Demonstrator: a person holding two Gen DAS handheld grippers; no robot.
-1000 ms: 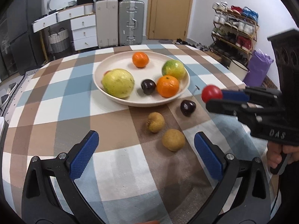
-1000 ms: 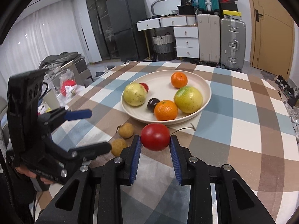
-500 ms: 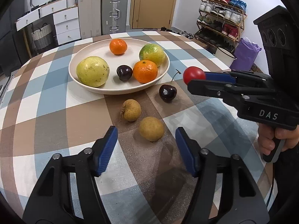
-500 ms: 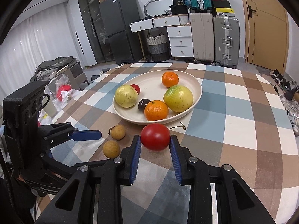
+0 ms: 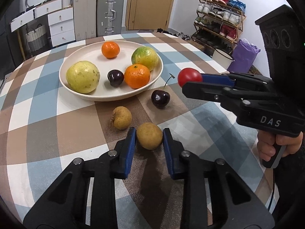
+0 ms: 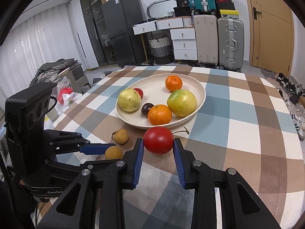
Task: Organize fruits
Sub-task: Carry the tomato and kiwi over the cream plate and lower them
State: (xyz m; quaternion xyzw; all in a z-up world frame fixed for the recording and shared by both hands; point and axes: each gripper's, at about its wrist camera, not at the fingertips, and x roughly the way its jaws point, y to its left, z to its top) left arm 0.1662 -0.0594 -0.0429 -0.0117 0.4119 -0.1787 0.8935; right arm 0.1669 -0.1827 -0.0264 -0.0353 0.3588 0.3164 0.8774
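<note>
**Both claws loaded beside the fruit plate**

On the checked tabletop (image 5: 38, 122), the cream plate (image 5: 76, 92) sits toward the far left and holds a yellow guava (image 5: 83, 77), a dark cherry (image 5: 115, 77), two mandarins (image 5: 137, 75), a green-yellow fruit (image 5: 145, 58) and, seen only from the right wrist view, a small red fruit (image 6: 138, 92) tucked behind the guava. Just in front of the plate rim lies a loose longan (image 5: 122, 117) with its stub of stem, and right of it a stemmed dark cherry (image 5: 160, 98) (both lie apart from the plate).

The left claw (image 5: 149, 138) is closed on a second longan (image 5: 149, 138), its blue pads (image 5: 131, 143) pressed to either side of the fruit, which rests low near the cloth; the loose longan lies just beyond its left pad.

Farther right, the right claw (image 6: 158, 143) is clamped on a red cherry tomato (image 6: 158, 140), held above the tabletop near the plate's front edge, directly over the stemmed cherry's side of the cloth. A hand (image 5: 274, 146) grips its handle at the far right.
</note>
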